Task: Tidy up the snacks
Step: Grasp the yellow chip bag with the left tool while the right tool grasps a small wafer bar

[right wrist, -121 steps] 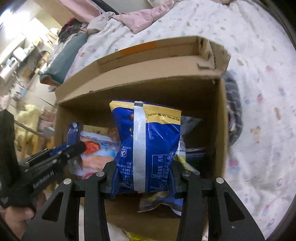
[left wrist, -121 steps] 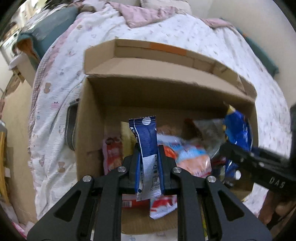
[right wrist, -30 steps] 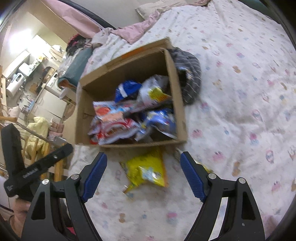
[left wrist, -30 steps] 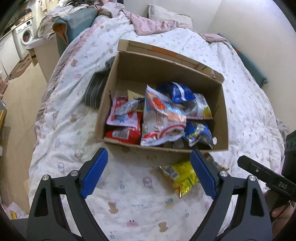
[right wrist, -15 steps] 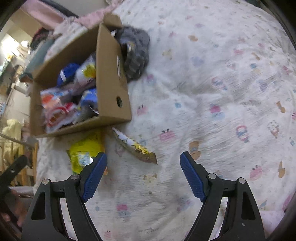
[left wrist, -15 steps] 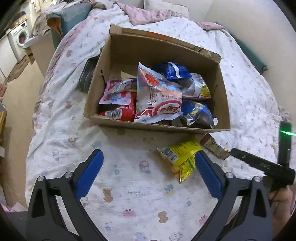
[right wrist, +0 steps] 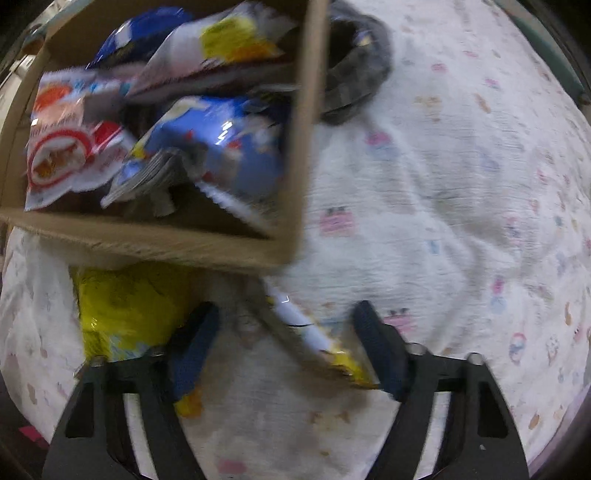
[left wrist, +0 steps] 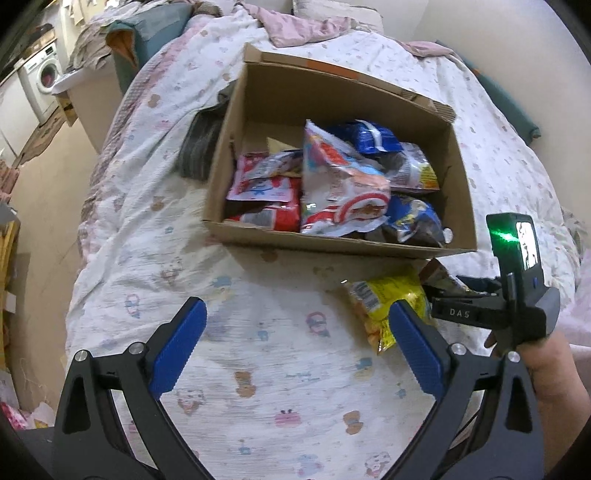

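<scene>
Right gripper (right wrist: 284, 343), lower now than a second ago, is closing around the slim brown-and-yellow foil snack packet (right wrist: 314, 339) beside the cardboard box (right wrist: 147, 243). Left gripper (left wrist: 295, 347) hangs spread wide, empty. The pickup seems imminent.

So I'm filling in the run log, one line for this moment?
right gripper: closing around flat snack packet | left gripper: open, empty | yellow bag: beside box

White cotton bedspread (left wrist: 258, 369) printed with small pastel cartoon figures, covering the bed. Crumpled pink blanket (left wrist: 306, 26) at the head end. Dark grey checked cloth (right wrist: 354, 70), bunched. White front-loading washing machine (left wrist: 42, 75), far left.
</scene>
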The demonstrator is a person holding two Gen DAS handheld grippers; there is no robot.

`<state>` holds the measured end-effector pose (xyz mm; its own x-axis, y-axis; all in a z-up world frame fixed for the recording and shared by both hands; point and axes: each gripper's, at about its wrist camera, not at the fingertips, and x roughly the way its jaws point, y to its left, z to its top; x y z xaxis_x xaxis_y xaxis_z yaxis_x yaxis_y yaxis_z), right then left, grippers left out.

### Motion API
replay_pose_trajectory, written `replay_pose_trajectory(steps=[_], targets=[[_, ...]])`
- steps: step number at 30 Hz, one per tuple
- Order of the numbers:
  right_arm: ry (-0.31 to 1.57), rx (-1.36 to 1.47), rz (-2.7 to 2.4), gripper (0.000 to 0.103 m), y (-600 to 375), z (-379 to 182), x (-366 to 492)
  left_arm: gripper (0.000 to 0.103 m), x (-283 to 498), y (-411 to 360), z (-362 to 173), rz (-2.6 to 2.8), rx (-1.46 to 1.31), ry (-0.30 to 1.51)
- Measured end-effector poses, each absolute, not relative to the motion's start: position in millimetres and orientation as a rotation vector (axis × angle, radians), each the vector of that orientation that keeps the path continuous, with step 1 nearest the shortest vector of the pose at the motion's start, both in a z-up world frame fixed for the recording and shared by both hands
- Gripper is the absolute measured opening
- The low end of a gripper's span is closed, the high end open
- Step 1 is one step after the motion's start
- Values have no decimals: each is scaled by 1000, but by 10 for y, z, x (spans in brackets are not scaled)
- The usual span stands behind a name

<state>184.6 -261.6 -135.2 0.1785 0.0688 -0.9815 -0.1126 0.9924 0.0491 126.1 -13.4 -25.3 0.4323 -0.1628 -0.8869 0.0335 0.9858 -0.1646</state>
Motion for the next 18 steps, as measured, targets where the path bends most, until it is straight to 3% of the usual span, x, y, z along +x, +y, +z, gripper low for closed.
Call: replay_pose_trajectory(steps=[1, 2, 3, 6, 9, 18], targets=[[1387, -46, 147, 56, -2581, -1357, 1835, 98, 1261, -111, -263, -119, -135, 1122], [1386, -53, 160, 40, -2556, -1356, 1818, 98, 1262, -95, -276, -117, -142, 1127], [1385, -53, 175, 31, -2541, -1351, 1803, 98, 1264, -83, -289, -115, -150, 1133], [1379, 14, 266, 22, -2509, -1316, 1746, 98, 1269, -97, -306, -111, -149, 1138], [1384, 40, 377, 14, -2392, -1282, 1666, 98, 1288, -125, -302, -96, -133, 1131], [1388, 64, 566, 12, -2276, -1161, 1362, 98, 1305, -152, -372, -94, -154, 1159]])
